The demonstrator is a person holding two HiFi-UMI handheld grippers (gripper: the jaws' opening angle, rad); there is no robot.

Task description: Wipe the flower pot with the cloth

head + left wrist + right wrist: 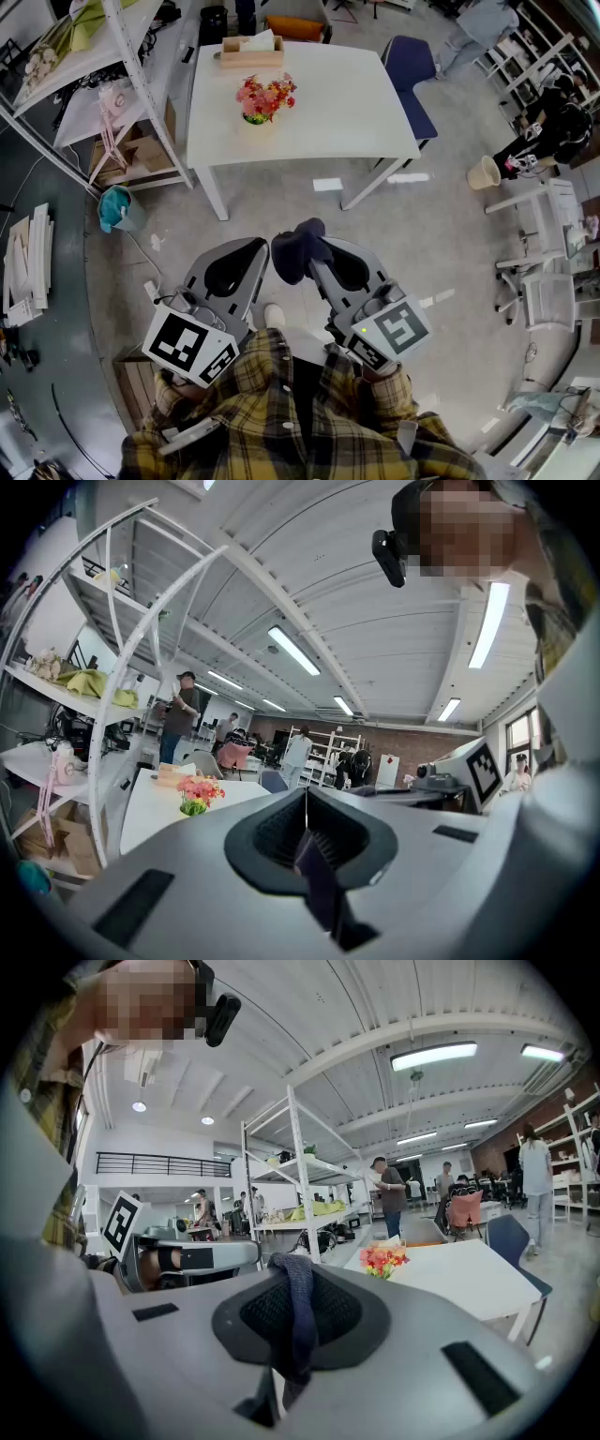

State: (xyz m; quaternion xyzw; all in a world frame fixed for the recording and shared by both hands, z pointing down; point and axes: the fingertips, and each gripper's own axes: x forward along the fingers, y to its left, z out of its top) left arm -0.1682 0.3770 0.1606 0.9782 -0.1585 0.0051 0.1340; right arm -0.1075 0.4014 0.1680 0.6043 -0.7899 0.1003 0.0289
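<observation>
The flower pot (256, 116), filled with pink and red blooms, stands near the middle of a white table (347, 112) in a busy workshop, well apart from both grippers. A wooden tissue box (251, 52) sits at the table's far edge and a blue chair (411, 73) is drawn up at its right side. A metal shelf rack (112, 56) stands to the table's left.

The cloth (296, 249) (dark blue and bunched) is pinched in the right gripper (292, 1286), whose jaws are closed on it, so that it drapes over their tips and hangs down between them. Beside it, the left gripper (306, 806) is held level with its jaws pressed together and no cloth visible in them from above. The person, in a yellow plaid shirt (281, 412), holds both grippers over the grey floor (281, 197) short of the table.
</observation>
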